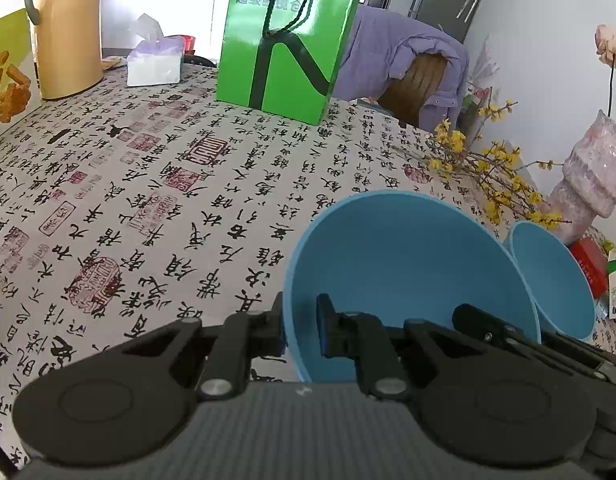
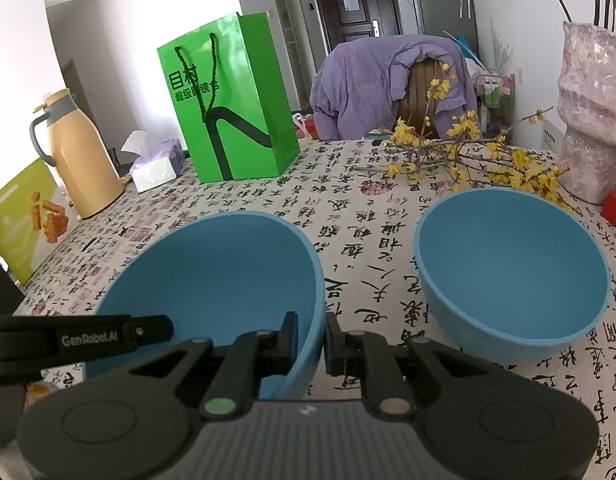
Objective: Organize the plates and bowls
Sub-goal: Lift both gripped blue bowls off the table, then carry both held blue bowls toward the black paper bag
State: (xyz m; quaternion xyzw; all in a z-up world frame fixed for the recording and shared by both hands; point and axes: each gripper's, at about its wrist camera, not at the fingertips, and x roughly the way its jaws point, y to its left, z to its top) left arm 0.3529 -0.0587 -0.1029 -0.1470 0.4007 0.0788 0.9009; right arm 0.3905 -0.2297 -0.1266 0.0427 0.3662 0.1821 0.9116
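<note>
Two blue bowls on the bench (image 2: 348, 184) with the writing-print cloth. Near blue bowl (image 2: 212, 280) tipped up, pinched at both rims: left gripper (image 1: 302, 328) jaws pressed on one rim, right gripper (image 2: 312, 340) jaws pressed on the other. Second blue bowl (image 2: 512, 268) upright just beside, apart from it. Behind: green paper bag (image 2: 232, 100), yellow flower twigs (image 2: 476, 160), tan jug (image 2: 80, 156).

The left tongs (image 1: 302, 330) are showing matte black linkage arms with silver pivot screws, two round black discs at the base and a ribbed grey body between them. The right tongs (image 2: 311, 338) are wearing the same black build, with one greenish and one coppery pivot screw, blue-edged pads, and a black bar lettered "GenRobot.AI" in white alongside.
</note>
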